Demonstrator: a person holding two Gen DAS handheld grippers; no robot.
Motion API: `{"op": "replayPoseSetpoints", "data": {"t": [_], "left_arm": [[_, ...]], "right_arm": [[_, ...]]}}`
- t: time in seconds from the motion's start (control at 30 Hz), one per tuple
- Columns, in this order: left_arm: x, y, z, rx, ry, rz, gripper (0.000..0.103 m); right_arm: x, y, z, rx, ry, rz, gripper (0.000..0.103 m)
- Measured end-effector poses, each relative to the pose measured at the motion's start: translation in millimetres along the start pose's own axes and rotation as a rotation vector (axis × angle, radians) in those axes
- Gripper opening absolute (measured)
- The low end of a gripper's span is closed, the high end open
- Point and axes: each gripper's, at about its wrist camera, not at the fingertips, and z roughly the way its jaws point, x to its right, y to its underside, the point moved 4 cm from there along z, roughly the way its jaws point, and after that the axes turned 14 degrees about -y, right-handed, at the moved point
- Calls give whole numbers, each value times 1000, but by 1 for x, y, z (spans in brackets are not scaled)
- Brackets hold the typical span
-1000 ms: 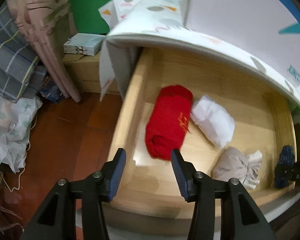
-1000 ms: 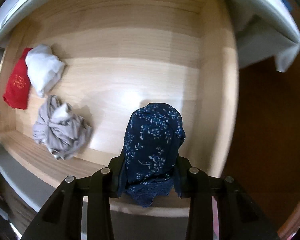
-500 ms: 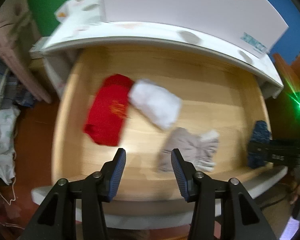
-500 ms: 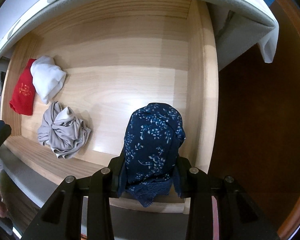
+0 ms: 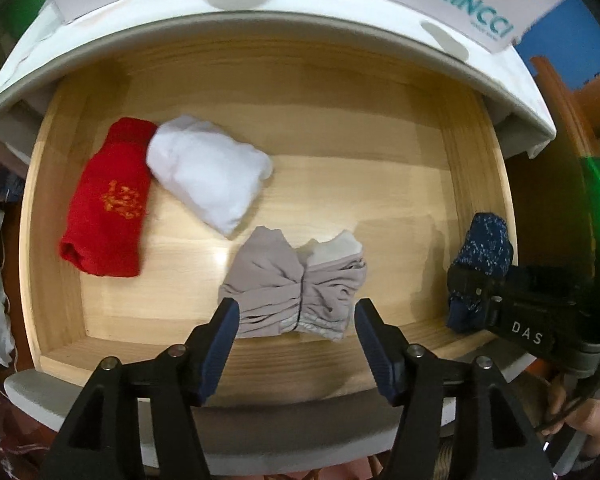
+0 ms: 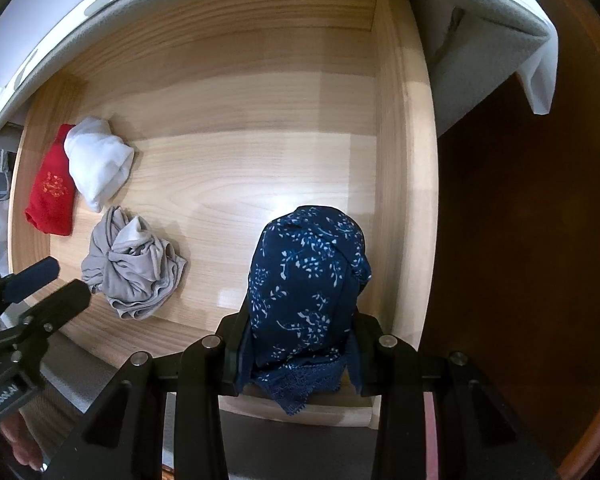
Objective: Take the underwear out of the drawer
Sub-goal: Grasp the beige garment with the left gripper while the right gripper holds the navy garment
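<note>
My right tongs [image 6: 300, 344] clamp the navy floral underwear [image 6: 306, 280] above the drawer [image 6: 404, 160]; my left tongs [image 5: 296, 320], just widening, hover empty over the grey bundle [image 5: 292, 284].

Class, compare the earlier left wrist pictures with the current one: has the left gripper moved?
Yes. The left gripper has swung from the red roll rightward across the drawer to the grey underwear, jaws opening, nothing gripped.

Navy floral underwear [image 6: 306, 280] bunched upright above open wooden drawer [image 6: 404, 160]
</note>
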Motion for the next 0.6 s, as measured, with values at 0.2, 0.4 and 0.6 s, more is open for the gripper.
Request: {"op": "replayPoseSetpoints", "data": {"t": [0.2, 0.4, 0.6], "left_arm": [[15, -5, 9, -14, -30, 27, 62], [23, -10, 31, -88, -32, 28, 64], [25, -22, 44, -106, -72, 1, 72]], "right_arm": [[6, 2, -1, -6, -18, 10, 34], [10, 4, -3, -6, -20, 11, 34], [13, 6, -4, -3, -6, 5, 35]]}}
